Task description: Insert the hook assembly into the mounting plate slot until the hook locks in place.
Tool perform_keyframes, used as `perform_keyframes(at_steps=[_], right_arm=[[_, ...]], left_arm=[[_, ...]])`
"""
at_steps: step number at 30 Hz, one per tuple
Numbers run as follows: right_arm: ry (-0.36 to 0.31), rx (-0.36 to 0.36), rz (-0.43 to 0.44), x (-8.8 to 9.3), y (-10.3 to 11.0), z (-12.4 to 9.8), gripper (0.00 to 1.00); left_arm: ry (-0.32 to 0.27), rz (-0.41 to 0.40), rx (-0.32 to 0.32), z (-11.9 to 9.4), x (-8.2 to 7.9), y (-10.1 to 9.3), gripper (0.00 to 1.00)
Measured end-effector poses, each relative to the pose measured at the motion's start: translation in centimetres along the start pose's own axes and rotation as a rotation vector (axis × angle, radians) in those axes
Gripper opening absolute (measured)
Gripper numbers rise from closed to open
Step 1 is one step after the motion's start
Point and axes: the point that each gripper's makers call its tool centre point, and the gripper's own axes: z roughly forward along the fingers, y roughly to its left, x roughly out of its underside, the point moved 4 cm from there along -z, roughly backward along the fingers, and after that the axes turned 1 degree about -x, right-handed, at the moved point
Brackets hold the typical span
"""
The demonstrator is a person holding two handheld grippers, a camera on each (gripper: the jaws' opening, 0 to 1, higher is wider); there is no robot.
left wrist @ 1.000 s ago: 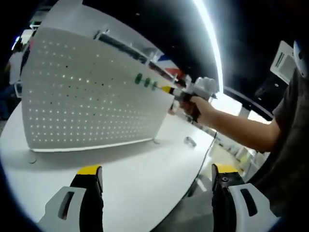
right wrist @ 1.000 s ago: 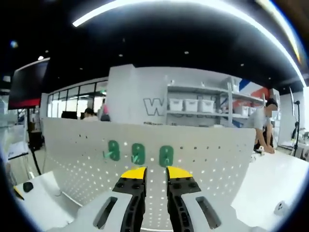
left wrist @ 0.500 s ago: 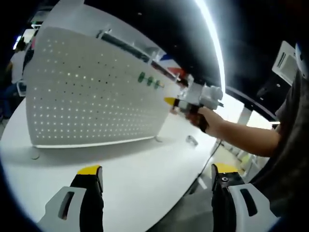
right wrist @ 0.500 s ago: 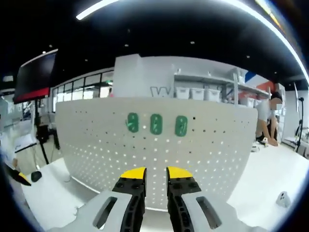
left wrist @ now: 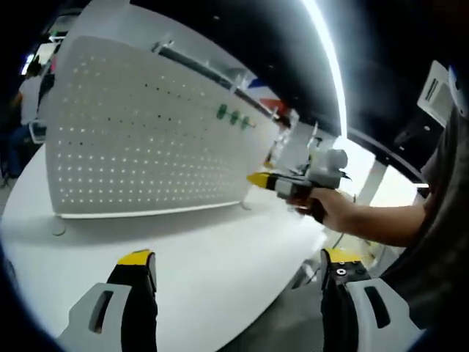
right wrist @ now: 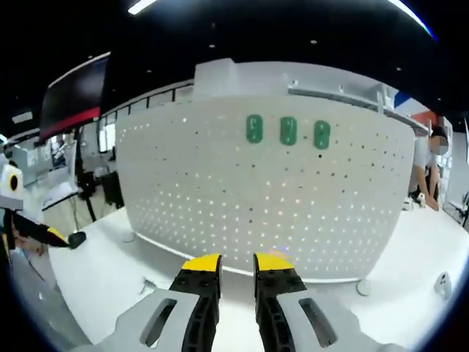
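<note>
Ahead of your left tool [left wrist: 238,275], whose jaws stand wide apart and hold nothing, the white pegboard [left wrist: 146,139] stands upright on the round table [left wrist: 212,257]. Three green hooks [left wrist: 233,116] sit in a row near its upper right edge. Your right tool [left wrist: 261,178] reaches in from the right, well short of the board.

Over your right tool [right wrist: 236,262], jaws nearly closed with nothing visible between them, the green hooks [right wrist: 287,130] lie high and slightly right on the pegboard [right wrist: 264,183]. The row runs level, each hook upright. I'd judge the right tool nearer, needing to go up and forward.
</note>
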Motion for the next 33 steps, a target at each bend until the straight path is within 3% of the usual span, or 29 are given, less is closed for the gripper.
perform_keyframes(at_steps=[8, 11, 15, 22, 33], right_arm=[[0.101, -0.110, 0.017, 4.3, 4.7, -1.0, 0.16], [0.163, -0.182, 0.018, 6.4, 7.4, -1.4, 0.16], [0.183, -0.220, 0.027, 7.2, 9.2, -1.6, 0.16], [0.229, -0.310, 0.006, 8.5, 12.0, -1.6, 0.16], [0.277, -0.370, -0.002, 9.6, 14.1, 0.1, 0.15]], left_arm=[[0.012, -0.014, -0.021, 0.0, 0.5, 0.8, 0.94], [0.045, -0.018, -0.039, 0.1, 1.3, 1.2, 0.94], [0.085, 0.019, -0.066, -0.2, 2.0, 1.7, 0.94], [0.093, -0.006, -0.084, -0.4, 2.5, 2.6, 0.94], [0.109, -0.028, -0.094, -0.2, 3.1, 3.8, 0.94]])
